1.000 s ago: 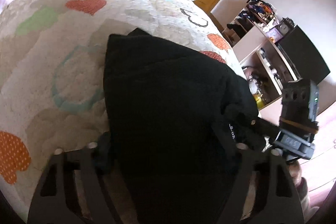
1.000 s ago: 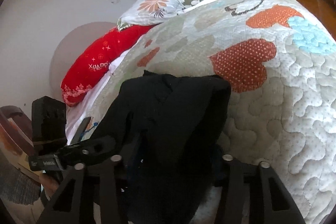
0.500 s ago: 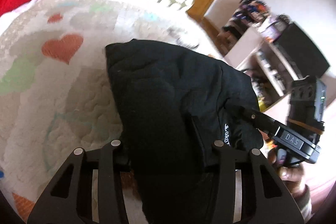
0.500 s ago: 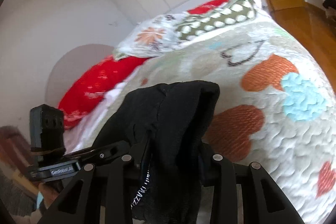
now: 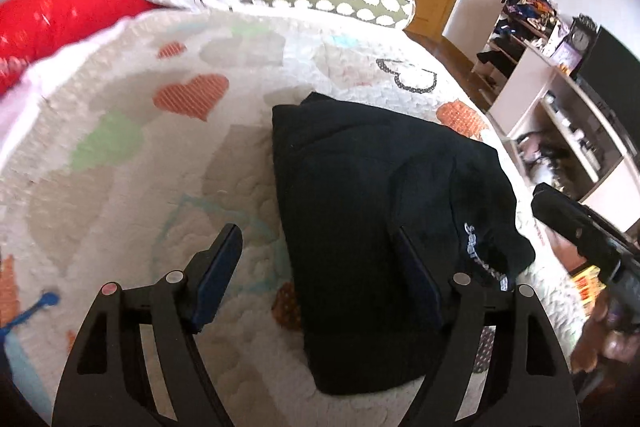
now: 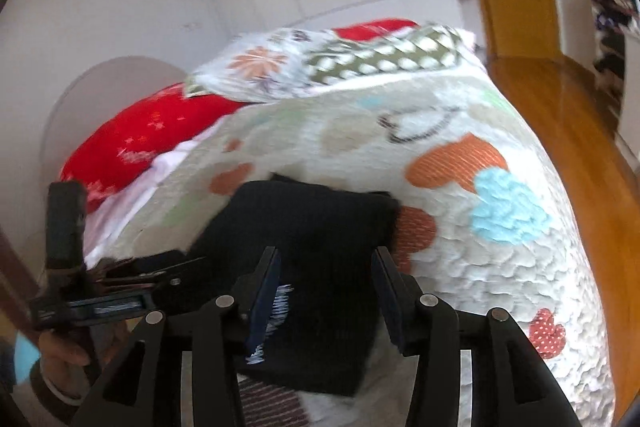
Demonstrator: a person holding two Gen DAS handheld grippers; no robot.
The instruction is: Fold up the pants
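On quilt [image 5: 120,187], folded pants [image 5: 360,207], edges free

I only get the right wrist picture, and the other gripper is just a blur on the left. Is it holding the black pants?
Observer: No. The left wrist view shows the left gripper open, with one finger over the pants and the other over the quilt.
Visitor: Do the pants look tidy?
Observer: Mostly. They lie as a folded block, bunched up near the white lettering.
Visitor: What is beside the bed?
Observer: Cluttered open shelves stand just beyond the bed's edge.
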